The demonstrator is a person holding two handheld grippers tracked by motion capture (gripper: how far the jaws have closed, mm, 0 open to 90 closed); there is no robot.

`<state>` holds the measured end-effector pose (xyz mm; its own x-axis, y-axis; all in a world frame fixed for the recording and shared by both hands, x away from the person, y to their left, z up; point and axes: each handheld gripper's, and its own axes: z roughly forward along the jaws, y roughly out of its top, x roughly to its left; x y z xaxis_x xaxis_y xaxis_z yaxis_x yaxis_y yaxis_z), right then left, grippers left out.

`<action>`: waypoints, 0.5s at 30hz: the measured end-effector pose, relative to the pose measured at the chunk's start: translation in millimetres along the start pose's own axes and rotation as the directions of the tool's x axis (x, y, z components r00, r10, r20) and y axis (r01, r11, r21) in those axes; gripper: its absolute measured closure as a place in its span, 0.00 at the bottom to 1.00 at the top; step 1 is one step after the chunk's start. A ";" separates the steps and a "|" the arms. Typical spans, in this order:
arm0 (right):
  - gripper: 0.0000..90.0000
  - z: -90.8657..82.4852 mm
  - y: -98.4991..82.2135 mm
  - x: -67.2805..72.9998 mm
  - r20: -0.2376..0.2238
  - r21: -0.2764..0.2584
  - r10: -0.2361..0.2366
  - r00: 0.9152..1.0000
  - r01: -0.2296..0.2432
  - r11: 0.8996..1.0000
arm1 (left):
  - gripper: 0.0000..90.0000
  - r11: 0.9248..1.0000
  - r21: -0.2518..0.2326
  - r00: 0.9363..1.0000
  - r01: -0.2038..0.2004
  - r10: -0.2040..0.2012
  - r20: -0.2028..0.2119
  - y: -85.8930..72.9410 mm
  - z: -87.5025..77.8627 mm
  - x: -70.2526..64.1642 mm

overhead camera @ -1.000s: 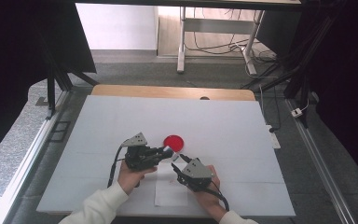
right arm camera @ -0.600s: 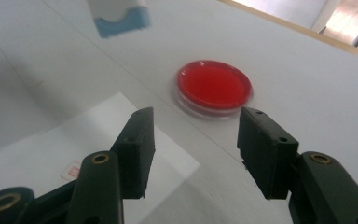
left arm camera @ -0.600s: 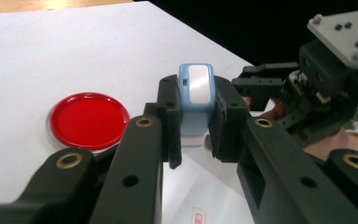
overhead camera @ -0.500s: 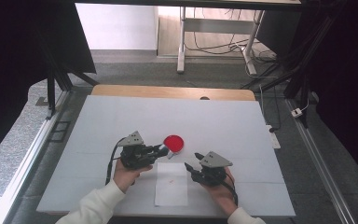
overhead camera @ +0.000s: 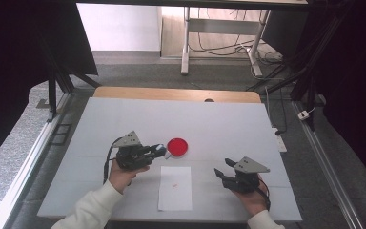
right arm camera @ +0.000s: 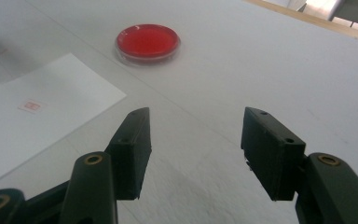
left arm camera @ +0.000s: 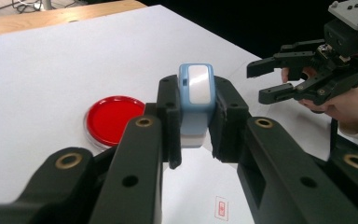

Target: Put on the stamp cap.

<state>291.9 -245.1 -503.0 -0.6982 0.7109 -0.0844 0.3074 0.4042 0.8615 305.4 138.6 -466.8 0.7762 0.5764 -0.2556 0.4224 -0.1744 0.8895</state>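
Firmly, a small blue-and-white stamp [left arm camera: 195, 100] is clamped between the fingers of the left gripper [overhead camera: 158, 151], held above the bench [overhead camera: 228, 119] just beside the red dish [overhead camera: 177, 147]. A white sheet [overhead camera: 175, 188] is laid near the bench's front edge. The right gripper [overhead camera: 221, 172] is held well apart to the right, its fingers having just been opening with nothing between them.

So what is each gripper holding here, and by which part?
Left gripper clamps a small blue-and-white stamp by its sides. Right gripper holds nothing; its jaws have just been opening.
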 end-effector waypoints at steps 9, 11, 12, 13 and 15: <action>0.47 -8.7 -3.5 -13.7 0.013 -0.005 0.022 1.000 -0.022 1.000 | 0.84 1.000 -0.001 0.999 -0.024 0.024 -0.040 5.8 -13.6 9.6; 0.47 -7.4 -3.7 -14.5 0.007 -0.006 0.022 1.000 -0.022 1.000 | 0.84 1.000 -0.001 0.998 -0.029 0.028 -0.047 7.1 -15.8 11.1; 0.47 -7.5 -3.4 -14.5 0.012 0.007 0.017 1.000 -0.017 1.000 | 0.84 1.000 0.000 0.998 -0.031 0.031 -0.051 7.5 -16.8 11.5; 0.47 -7.0 -3.4 -14.6 0.008 0.009 0.017 1.000 -0.017 1.000 | 0.84 0.999 0.002 0.998 -0.033 0.033 -0.053 7.9 -17.4 11.9; 0.47 -6.6 -3.3 -14.9 0.004 0.013 0.012 1.000 -0.012 1.000 | 0.84 0.999 0.006 0.997 -0.040 0.040 -0.058 8.3 -18.0 12.5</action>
<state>297.0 -260.8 -501.2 -0.6919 0.7179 -0.0764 0.3239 0.4033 0.8558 310.2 158.7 -455.9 0.7639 0.6145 -0.1972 0.3940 -0.2021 0.8966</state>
